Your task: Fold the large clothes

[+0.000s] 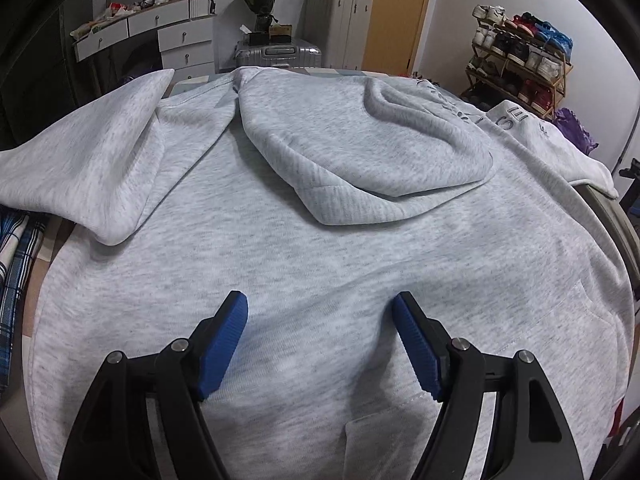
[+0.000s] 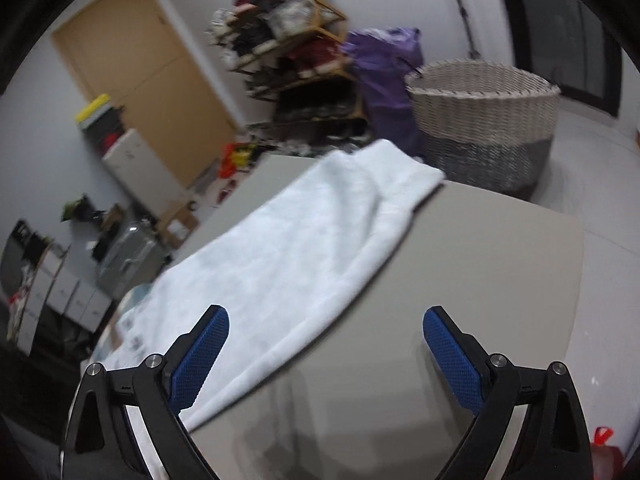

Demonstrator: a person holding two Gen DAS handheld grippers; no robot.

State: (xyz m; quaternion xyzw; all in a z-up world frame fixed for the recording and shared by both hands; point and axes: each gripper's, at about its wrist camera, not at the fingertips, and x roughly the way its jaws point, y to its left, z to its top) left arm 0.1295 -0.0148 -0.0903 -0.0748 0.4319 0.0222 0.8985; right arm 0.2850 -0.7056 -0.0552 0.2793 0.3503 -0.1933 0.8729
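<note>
A large light-grey hoodie lies spread over the table and fills the left wrist view. One sleeve is folded across its middle, and another sleeve lies at the left. My left gripper hovers open just over the hoodie's body, with nothing between its blue pads. In the right wrist view a stretched-out part of the hoodie runs along the beige table toward the far corner. My right gripper stands wide open above the cloth's edge and the bare tabletop, holding nothing.
A checked blue cloth hangs at the table's left edge. Beyond the table are a woven laundry basket, a purple bag, a shoe rack, suitcases, white drawers and a wooden door.
</note>
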